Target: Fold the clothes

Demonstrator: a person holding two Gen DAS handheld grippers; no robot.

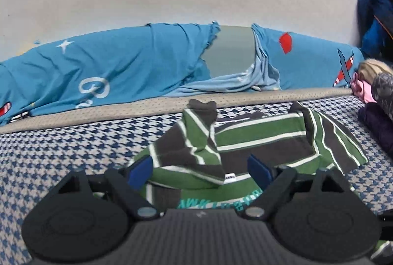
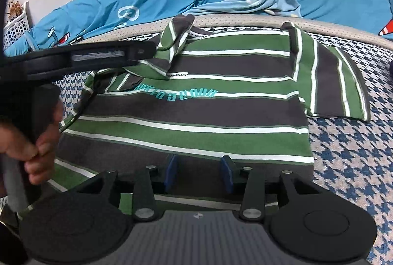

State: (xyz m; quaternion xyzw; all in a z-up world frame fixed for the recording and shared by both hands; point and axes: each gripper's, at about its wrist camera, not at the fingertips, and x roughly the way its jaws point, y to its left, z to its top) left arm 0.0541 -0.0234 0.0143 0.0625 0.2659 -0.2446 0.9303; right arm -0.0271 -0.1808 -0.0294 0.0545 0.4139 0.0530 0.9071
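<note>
Green-and-grey striped shirt [image 2: 196,98] lies flat on the houndstooth bedcover [image 2: 343,154], 1 sleeve folded in. Left gripper [image 1: 199,173] hovers spread and empty; right gripper [image 2: 200,170] stands part-open over the hem, seemingly gripping nothing. A shallow pinch could drag and rumple the fold.

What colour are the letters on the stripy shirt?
Teal letters on the green-and-grey striped shirt, clearest in the right wrist view.
</note>
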